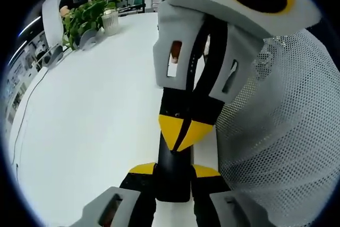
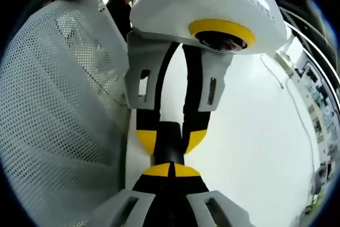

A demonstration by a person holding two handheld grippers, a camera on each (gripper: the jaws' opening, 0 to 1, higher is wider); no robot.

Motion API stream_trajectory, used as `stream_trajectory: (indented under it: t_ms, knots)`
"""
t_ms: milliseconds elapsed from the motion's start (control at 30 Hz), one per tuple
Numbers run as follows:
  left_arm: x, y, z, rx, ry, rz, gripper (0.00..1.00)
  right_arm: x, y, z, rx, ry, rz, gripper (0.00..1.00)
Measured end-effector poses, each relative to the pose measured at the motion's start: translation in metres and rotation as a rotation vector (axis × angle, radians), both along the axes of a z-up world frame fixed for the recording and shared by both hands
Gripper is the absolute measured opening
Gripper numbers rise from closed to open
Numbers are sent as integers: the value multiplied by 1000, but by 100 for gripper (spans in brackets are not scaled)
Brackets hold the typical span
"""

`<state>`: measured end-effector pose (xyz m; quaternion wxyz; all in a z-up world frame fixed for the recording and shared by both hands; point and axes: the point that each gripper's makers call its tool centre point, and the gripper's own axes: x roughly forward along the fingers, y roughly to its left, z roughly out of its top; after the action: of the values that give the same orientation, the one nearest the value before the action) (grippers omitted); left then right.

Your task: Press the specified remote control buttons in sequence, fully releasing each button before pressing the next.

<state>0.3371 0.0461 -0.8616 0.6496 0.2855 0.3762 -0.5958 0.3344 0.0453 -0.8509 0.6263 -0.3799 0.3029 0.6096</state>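
So the left gripper (image 1: 172, 176) has its yellow-tipped jaws clamped on the near end of a slim black remote control (image 1: 173, 166), pinching it by the long side edges. Right past that, the right gripper (image 1: 183, 131) comes in from the far side with its tips pressed together on top of the remote; in the right gripper view those tips (image 2: 171, 171) meet right over the black body (image 2: 170, 144), nothing held, so it looks like it's poking a button.

The remote is probably light, rigid plastic and a bit slick, so holding the edges and leaving the button face free seems right. Beside the grippers there's a white mesh sleeve (image 1: 287, 131), with white table (image 1: 90, 126) stretching out beyond to a potted plant (image 1: 87, 17) at the far edge.
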Motion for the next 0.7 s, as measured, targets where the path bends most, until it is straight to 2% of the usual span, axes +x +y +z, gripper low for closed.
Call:
stream_trajectory:
  t_ms: [367,700]
  knots:
    - [-1,0,-1,4,-3,-3,25,-1,0,-1,28,36,-30,0]
    - [-1,-1,-1,6,-20,-11,25,0,3,-2,11,-10,-15,0]
